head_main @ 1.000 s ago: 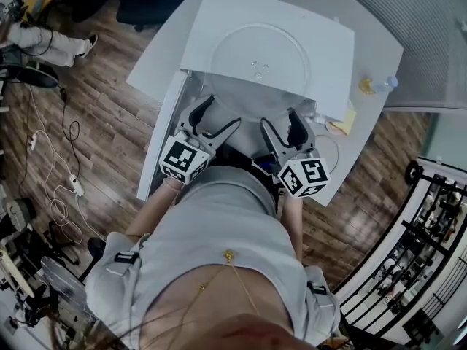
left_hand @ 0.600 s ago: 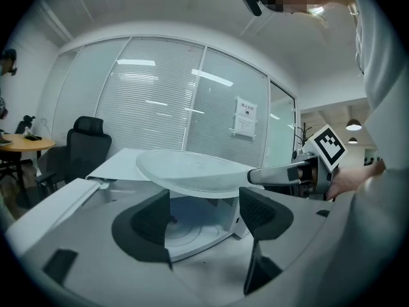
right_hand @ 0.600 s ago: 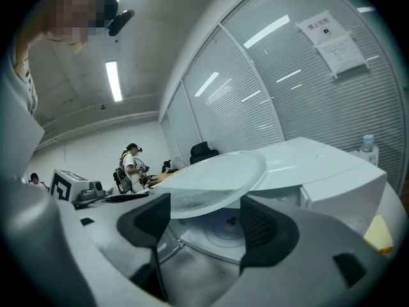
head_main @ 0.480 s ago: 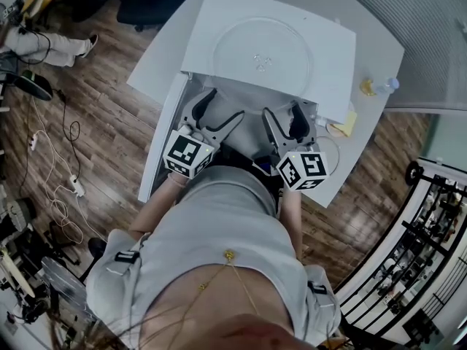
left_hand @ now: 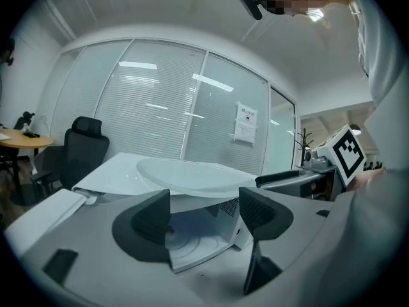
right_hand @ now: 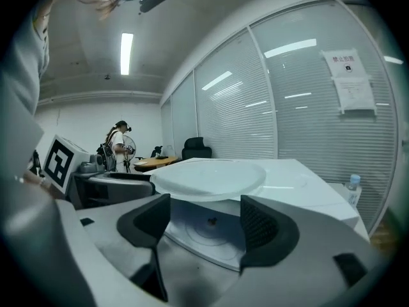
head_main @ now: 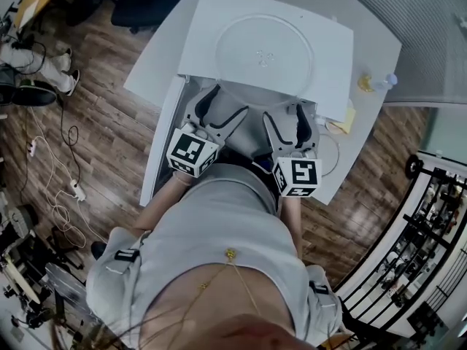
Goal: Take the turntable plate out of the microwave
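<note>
Claw left (left_hand: 206, 216), claw right (right_hand: 206, 221): agape, empty

The microwave (head_main: 201, 42) stands with its door (head_main: 162, 137) swung fully out on the left. The door walls off that side, so the way into the cavity is straight from the front. The left gripper (head_main: 225, 104) and right gripper (head_main: 286, 119) fill that mouth side by side, leaving only a narrow gap between them. Each has its fingers apart with nothing in between. The cavity floor (right_hand: 188, 234) is bare apart from a small hub (right_hand: 211, 221) at its centre. Overhead, the plate (head_main: 264, 53) lies flat on the microwave's top, reaching close to the front edge. To the right, a narrow strip of worktop (head_main: 365, 122) is free, with a bottle (head_main: 387, 83) near the far end.
</note>
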The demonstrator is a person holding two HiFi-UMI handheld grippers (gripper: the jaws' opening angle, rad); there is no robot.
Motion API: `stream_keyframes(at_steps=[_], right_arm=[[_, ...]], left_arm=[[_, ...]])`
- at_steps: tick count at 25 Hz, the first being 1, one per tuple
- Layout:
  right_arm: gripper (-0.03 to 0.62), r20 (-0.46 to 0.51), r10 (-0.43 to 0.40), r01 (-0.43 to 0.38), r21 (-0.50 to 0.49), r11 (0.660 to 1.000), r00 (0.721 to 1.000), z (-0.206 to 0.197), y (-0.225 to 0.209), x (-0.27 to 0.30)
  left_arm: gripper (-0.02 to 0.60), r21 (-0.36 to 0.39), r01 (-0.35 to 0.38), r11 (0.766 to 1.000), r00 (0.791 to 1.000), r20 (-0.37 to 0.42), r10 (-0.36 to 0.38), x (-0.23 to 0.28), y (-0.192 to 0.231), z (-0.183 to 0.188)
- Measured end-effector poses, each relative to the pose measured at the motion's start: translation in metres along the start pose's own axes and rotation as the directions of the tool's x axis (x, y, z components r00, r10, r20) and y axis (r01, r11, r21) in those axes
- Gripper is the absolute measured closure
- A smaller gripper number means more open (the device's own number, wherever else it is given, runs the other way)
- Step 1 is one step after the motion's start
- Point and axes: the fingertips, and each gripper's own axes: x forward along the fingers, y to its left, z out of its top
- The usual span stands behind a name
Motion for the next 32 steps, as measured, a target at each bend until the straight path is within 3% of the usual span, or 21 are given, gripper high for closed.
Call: stream_keyframes(at_steps=[5,10,15,18,22,28,32], right_arm=[[0.269,0.011,-0.012,0.011,0.031,0.999,1.0,0.004,-0.003,0.013],[0.269,-0.011,-0.027,0.027,0.004,1.0,1.0,0.008,-0.007,0.021],[0.269,-0.005,-0.037,0.037,-0.007,0.999,0.999,0.01,-0.006,0.029],[0.269,-0.001,-0.038,0.038,-0.005,0.999,0.999,0.012,-0.007,0.034],[0.269,0.0,-0.029,0.029,0.0,1.0,1.0,0.014,-0.009,0.039],[0.269,-0.004,-0.021,0.022,0.024,0.999,1.0,0.015,-0.012,0.046],[0.27,0.007,-0.026,0.025,0.051,0.998,1.0,0.017,-0.014,0.049]], left_arm=[[0.245,0.002,0.005,1.0,1.0,-0.018,-0.005,0.011,0.006,0.002],[0.247,0.097,-0.045,0.994,0.995,-0.081,0.053,0.014,0.007,-0.001],[0.257,0.087,-0.091,0.992,0.987,-0.124,0.102,0.017,0.009,-0.001],[0.259,0.071,-0.11,0.991,0.988,-0.104,0.117,0.015,0.012,0.006],[0.259,0.102,-0.163,0.981,0.985,-0.047,0.168,0.011,0.023,0.024],[0.258,0.161,-0.158,0.974,0.979,-0.102,0.175,0.023,0.037,0.015],[0.258,0.13,-0.15,0.98,0.982,-0.093,0.163,0.027,0.038,0.015]])
